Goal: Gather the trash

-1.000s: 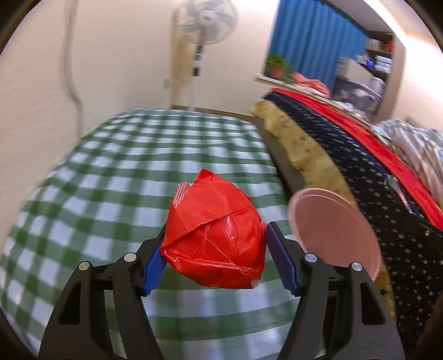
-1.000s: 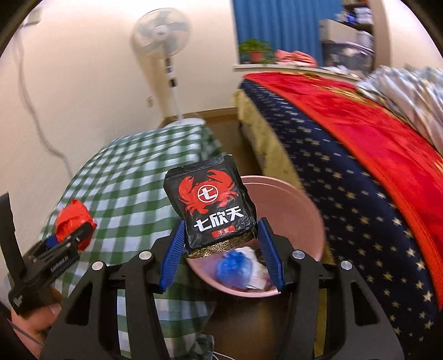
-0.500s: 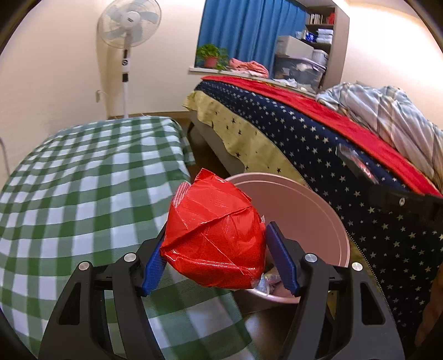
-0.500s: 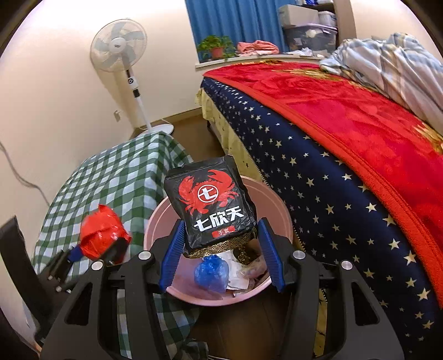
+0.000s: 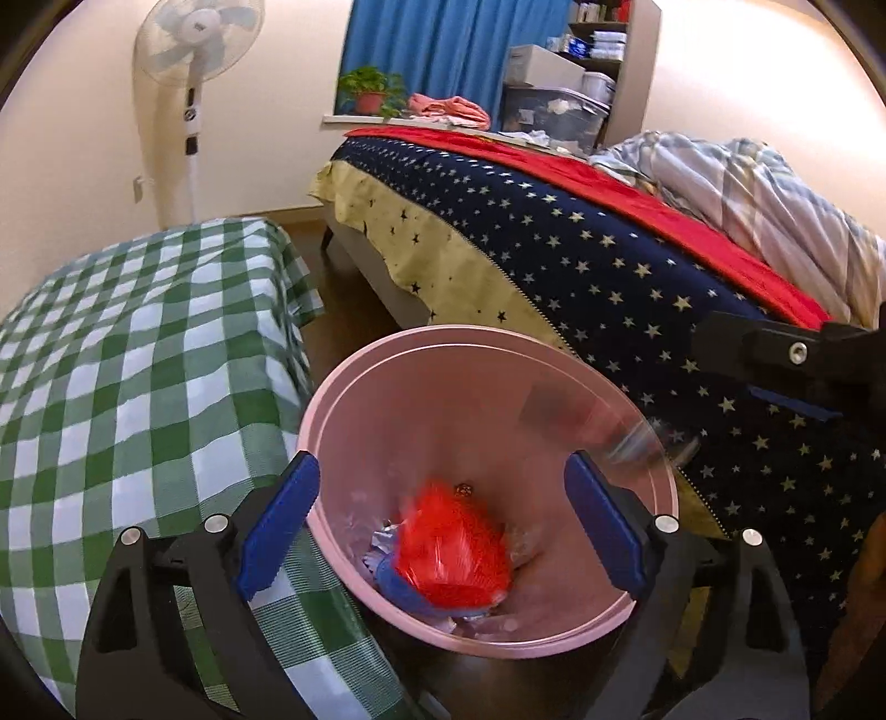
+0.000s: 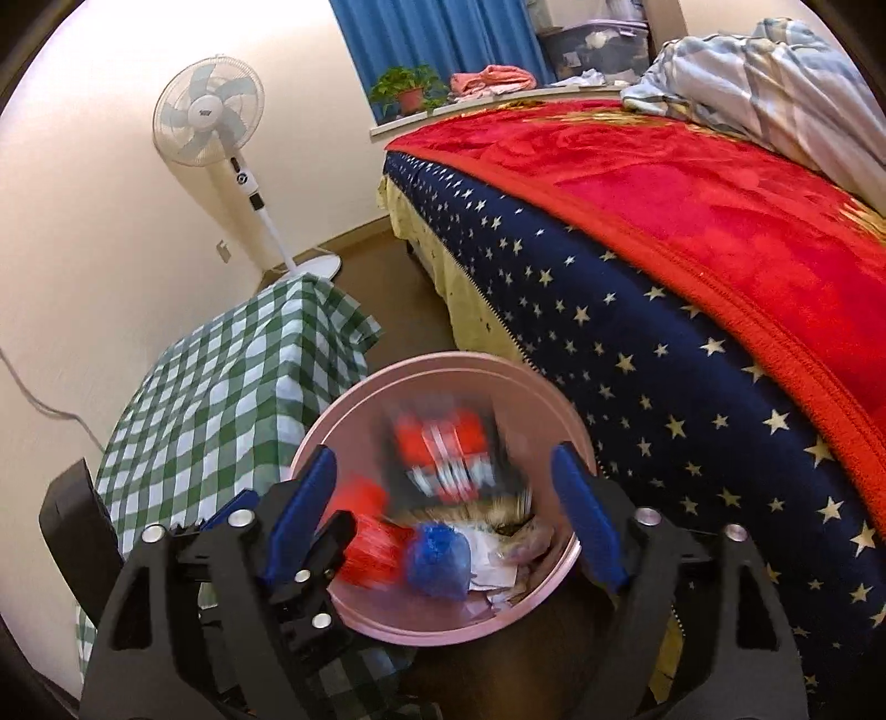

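Two blue-padded fingers point(image 5: 279, 526) of the left gripper point(image 5: 443, 526) stand spread wide with nothing between them, above the pink bin point(image 5: 421, 360). Inside the bin, a red wrapper point(image 5: 451, 554) lies blurred on top of white scraps and a blue piece. A dark smear shows at the bin's far right wall, too blurred to tell what it is. The bin stands on the brown floor point(image 5: 354, 310), between the counter point(image 5: 138, 360) with its green checked cloth and the bed point(image 5: 609, 277). The right gripper's black frame pokes in at the right edge. A fan point(image 5: 194, 83) stands at the far wall, and a potted plant point(image 5: 371, 91) sits on a ledge before the blue curtain point(image 5: 443, 39).

From the right wrist, the right gripper point(image 6: 448, 509) is likewise released, fingers point(image 6: 584, 526) wide apart over the bin point(image 6: 443, 363). A black-and-red packet point(image 6: 443, 448) shows blurred within the bin's mouth, clear of both fingers. Lower down lie the red wrapper point(image 6: 371, 548), a blue wad point(image 6: 437, 554) and white paper. The left gripper point(image 6: 277, 559) reaches over the bin's left rim. The bed point(image 6: 609, 343) carries a red blanket point(image 6: 720, 194).
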Action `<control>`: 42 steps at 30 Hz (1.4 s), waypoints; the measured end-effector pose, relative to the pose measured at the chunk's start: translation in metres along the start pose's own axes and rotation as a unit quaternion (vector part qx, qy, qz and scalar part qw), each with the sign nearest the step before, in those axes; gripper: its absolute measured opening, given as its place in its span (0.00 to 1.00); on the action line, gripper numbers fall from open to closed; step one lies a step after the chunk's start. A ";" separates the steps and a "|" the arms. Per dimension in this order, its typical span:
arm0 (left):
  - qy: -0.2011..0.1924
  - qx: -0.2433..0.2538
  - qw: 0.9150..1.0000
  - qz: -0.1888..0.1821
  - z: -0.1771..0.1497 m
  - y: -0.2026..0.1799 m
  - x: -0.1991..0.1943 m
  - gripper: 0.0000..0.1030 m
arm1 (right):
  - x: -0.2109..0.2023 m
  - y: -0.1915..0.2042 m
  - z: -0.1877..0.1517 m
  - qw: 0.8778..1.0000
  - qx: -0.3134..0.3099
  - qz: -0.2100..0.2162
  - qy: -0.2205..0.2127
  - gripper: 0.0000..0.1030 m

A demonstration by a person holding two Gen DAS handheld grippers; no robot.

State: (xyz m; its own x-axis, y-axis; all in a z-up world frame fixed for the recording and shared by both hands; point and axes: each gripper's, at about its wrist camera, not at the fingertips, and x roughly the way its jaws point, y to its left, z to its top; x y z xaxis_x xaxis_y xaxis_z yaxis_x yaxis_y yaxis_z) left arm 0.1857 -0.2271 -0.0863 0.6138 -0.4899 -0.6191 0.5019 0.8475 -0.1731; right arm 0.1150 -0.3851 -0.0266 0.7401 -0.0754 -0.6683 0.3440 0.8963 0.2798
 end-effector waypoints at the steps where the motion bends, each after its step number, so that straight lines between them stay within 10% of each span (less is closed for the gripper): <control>1: 0.000 -0.002 1.000 0.002 0.000 0.002 -0.001 0.84 | 0.000 0.000 0.000 1.000 0.003 0.001 -0.001 0.77; 25: -0.053 -0.020 0.996 0.065 -0.016 0.029 -0.143 0.87 | -0.131 0.052 -0.036 0.990 -0.096 0.036 -0.098 0.95; 42: -0.100 -0.073 0.979 0.160 -0.059 0.050 -0.276 0.92 | -0.163 0.107 -0.121 0.980 -0.179 0.046 -0.071 0.95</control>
State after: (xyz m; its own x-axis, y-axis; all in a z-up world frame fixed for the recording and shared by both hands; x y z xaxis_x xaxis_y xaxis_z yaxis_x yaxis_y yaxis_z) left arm 0.0056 -0.0373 0.0302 0.8398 -0.2115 -0.5000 0.1797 0.9774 -0.1115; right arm -0.0386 -0.2242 0.0289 0.8402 -0.0249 -0.5417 0.0668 0.9961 0.0579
